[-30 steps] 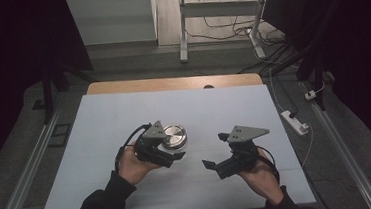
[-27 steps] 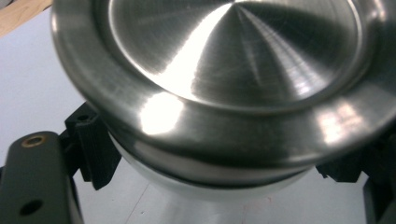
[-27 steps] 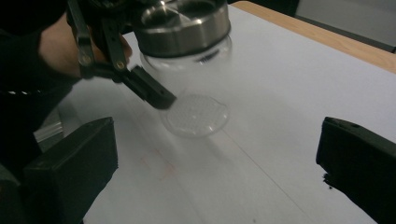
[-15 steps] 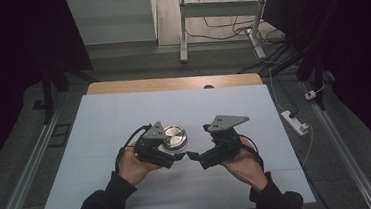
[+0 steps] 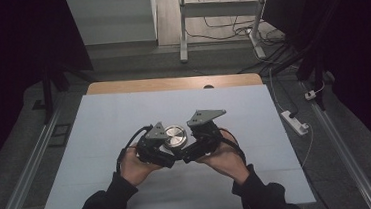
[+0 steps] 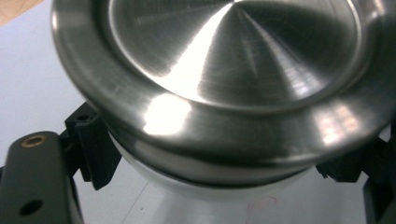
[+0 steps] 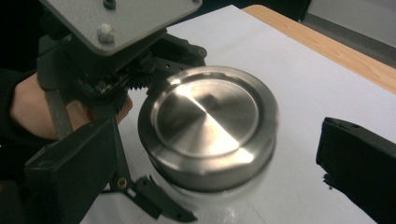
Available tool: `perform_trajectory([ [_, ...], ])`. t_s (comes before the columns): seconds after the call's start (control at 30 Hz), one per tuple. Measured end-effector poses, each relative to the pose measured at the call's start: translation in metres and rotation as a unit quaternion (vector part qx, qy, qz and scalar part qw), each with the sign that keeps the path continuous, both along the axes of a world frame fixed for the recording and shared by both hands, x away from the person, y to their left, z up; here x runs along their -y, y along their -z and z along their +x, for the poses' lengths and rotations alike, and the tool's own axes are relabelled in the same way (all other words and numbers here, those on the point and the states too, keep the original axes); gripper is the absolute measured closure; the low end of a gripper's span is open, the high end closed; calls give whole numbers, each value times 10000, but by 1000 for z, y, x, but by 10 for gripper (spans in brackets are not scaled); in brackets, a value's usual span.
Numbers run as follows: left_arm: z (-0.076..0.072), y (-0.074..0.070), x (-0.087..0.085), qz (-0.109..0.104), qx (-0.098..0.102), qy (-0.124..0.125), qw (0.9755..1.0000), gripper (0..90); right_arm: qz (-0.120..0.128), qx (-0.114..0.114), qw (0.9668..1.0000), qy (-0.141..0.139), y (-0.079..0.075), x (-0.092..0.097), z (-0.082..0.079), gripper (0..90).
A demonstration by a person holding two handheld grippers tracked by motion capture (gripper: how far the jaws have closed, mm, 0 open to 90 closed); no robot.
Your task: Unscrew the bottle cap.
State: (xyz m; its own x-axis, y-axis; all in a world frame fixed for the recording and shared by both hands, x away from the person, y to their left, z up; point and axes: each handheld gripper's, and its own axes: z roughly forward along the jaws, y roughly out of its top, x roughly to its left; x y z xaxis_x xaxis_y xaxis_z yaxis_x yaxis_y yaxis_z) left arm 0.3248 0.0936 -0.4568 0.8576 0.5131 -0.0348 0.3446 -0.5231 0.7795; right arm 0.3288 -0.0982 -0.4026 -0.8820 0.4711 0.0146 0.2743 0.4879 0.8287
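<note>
Near the middle of the white surface point(image 5: 101, 141) sits 1 round steel container point(image 5: 175, 135) with a brushed, recessed lid. Left gripper point(image 5: 163, 154) clamps it: its fingers point(image 6: 91, 144) press the side wall just under the lid's rim. Right gripper point(image 5: 189, 152) is close beside it, fingers point(image 7: 359, 163) spread wide, holding nothing.

Judgement: rigid, probably fairly heavy, polished and slippery. Best hold looks like the side wall below the overhanging rim, or across the lid edge to twist it.
</note>
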Motion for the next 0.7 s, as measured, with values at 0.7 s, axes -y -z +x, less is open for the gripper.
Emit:
perform_trajectory([
  [0.7,-2,-7,-3,-118,-170,1210,9924,160,-102,-44,9906,-1362,-1,-4,9,188],
])
